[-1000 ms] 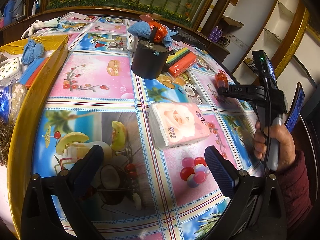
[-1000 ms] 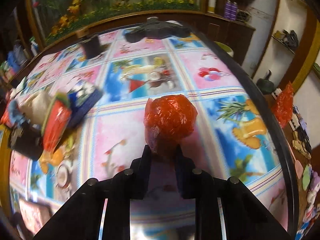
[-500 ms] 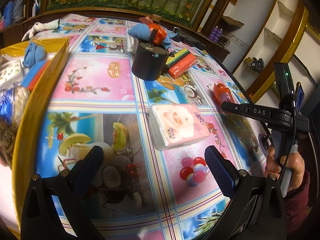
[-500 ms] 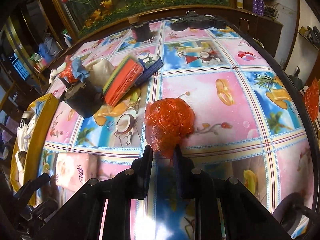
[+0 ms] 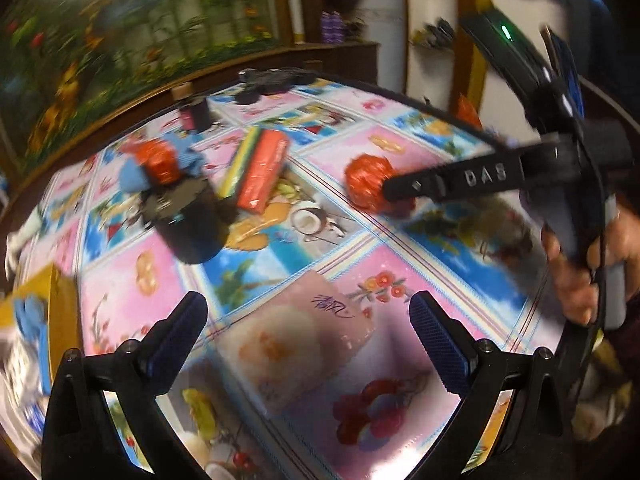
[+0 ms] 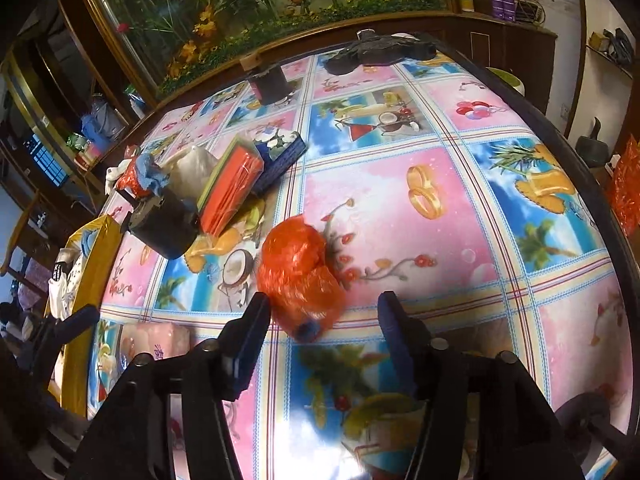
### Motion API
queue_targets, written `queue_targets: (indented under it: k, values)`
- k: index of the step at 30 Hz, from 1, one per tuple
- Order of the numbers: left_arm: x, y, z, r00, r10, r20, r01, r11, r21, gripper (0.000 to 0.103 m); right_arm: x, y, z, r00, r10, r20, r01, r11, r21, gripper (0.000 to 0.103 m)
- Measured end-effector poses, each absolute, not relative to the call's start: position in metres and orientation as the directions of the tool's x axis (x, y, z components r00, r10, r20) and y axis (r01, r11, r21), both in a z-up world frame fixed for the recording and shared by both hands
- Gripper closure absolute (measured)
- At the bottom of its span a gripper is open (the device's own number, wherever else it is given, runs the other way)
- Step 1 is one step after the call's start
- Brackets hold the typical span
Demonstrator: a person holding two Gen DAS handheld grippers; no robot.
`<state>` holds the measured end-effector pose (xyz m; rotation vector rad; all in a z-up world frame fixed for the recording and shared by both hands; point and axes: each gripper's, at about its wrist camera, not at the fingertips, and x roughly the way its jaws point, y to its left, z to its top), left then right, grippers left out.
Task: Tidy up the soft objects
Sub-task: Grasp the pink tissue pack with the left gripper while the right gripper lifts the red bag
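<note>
right tool (image 6: pixel 320 320): wide open, holding nothing. its fingers sit either side of the low end of the orange bag, and the left finger looks just about up against it, hard to be sure

orange bag (image 6: pixel 298 276): crumpled red-orange plastic bundle lying on the desk (image 6: pixel 460 208), mostly at 11 o'clock from the gap between the right tool's fingers, with a dark bluish bit poking out at its near end. from the left wrist view it's the orange ball (image 5: pixel 368 186) right at the tip of the right tool's finger, kinda blurry there

left tool (image 5: pixel 308 336): also spread open, nothing in it, hanging over the tissue pack

tissue pack (image 5: pixel 296 344): pink soft pack lying flat on the desk between the left tool's fingers and a little beyond them. in the right wrist view it shows at 8 o'clock from the orange bag (image 6: pixel 154 340)

black pot (image 6: pixel 164 222): at 10 o'clock from the orange bag, well apart, with blue and orange soft stuff sticking out of the top

sponge stack (image 6: pixel 232 196): orange with green and yellow edges, leaning just beside the black pot

yellow bin (image 6: pixel 94 256): at the desk's left edge, with blue and white things inside
</note>
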<state>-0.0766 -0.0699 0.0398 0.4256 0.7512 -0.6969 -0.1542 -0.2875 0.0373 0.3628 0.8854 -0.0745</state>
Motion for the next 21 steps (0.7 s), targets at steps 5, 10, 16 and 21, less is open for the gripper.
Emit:
queue_targets:
  k: [5, 10, 16, 21]
  values:
    - [-0.079, -0.094, 0.015, 0.498, -0.356, -0.791, 0.742, 0.647, 0.175, 0.001, -0.143, -0.281, 0.032, 0.632, 0.085, -0.77, 0.199, 0.943, 0.268, 0.044]
    - [-0.073, -0.092, 0.018, 0.473, -0.36, -0.804, 0.7, 0.707, 0.095, 0.042, -0.131, -0.273, 0.025, 0.623, 0.086, -0.778, 0.184, 0.95, 0.252, 0.054]
    - [-0.076, -0.074, 0.029, 0.464, -0.413, -0.784, 0.658, 0.753, -0.007, 0.049, -0.132, -0.27, 0.022, 0.631, 0.118, -0.767, 0.164, 0.946, 0.281, 0.07]
    - [-0.083, -0.049, 0.045, 0.46, -0.493, -0.739, 0.616, 0.776, -0.134, 0.053, -0.14, -0.268, 0.025, 0.645, 0.124, -0.754, 0.161, 0.943, 0.292, 0.07]
